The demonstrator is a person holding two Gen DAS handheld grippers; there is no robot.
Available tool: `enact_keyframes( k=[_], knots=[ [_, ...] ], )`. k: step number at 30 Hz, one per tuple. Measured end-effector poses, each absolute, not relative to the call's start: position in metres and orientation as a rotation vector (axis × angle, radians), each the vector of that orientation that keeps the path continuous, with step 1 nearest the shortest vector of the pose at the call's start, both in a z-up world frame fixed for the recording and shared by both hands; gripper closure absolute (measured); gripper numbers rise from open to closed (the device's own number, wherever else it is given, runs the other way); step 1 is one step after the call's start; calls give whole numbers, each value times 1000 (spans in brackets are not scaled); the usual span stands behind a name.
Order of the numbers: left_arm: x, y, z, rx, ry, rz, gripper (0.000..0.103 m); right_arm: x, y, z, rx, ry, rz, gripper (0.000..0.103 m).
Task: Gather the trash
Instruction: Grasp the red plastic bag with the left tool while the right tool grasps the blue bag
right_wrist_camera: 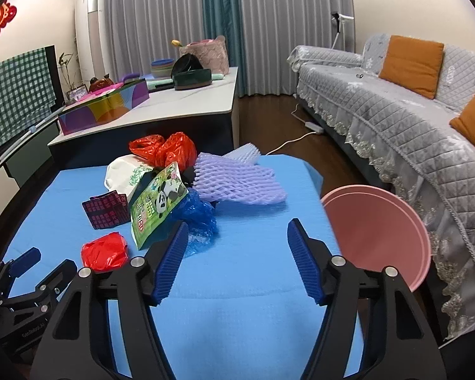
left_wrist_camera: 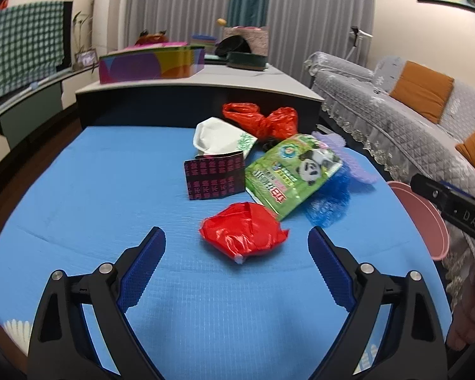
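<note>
A pile of trash lies on the blue mat (left_wrist_camera: 95, 190): a crumpled red wrapper (left_wrist_camera: 242, 234), a green panda pouch (left_wrist_camera: 296, 174), a dark folded card (left_wrist_camera: 213, 175), a white paper bag (left_wrist_camera: 220, 139), a red plastic bag (left_wrist_camera: 262, 118), blue bubble wrap (left_wrist_camera: 329, 199) and a purple foam net (right_wrist_camera: 237, 180). My left gripper (left_wrist_camera: 237, 240) is open, its fingers on either side of the red wrapper, just short of it. My right gripper (right_wrist_camera: 237, 237) is open and empty over the mat, near the blue bubble wrap (right_wrist_camera: 199, 218). A pink bin (right_wrist_camera: 380, 231) stands off the mat's right edge.
A low table (right_wrist_camera: 186, 104) with a colourful box (right_wrist_camera: 104, 107) and bowls stands behind the mat. A grey sofa (right_wrist_camera: 395, 120) with orange cushions runs along the right. A checked cloth (left_wrist_camera: 22, 47) hangs at the left.
</note>
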State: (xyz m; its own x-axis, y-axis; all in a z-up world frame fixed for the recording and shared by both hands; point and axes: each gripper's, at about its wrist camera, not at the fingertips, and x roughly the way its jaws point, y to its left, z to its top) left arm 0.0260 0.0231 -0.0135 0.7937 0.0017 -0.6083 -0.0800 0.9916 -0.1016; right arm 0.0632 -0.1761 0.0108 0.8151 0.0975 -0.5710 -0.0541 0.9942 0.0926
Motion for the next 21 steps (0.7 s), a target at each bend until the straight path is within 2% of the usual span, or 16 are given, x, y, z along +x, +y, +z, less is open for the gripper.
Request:
enact_keyframes(
  k=[4, 11, 15, 18, 20, 21],
  knots=[
    [40, 22, -20, -136, 664, 54, 14, 78, -172, 7, 101, 608, 110, 38],
    [70, 19, -39, -122, 745, 65, 14, 120, -167, -15, 94, 705, 132, 37],
    [82, 23, -48, -132, 801, 89, 14, 136, -160, -25, 100, 729, 164, 35],
    [87, 25, -54, -137, 829, 90, 14, 147, -154, -34, 93, 760, 195, 30],
    [88, 26, -53, -141, 824, 87, 16, 152, -149, -38, 88, 777, 210, 30],
    [88, 27, -53, -140, 820, 83, 22, 153, -148, -40, 88, 781, 213, 30]
  ],
)
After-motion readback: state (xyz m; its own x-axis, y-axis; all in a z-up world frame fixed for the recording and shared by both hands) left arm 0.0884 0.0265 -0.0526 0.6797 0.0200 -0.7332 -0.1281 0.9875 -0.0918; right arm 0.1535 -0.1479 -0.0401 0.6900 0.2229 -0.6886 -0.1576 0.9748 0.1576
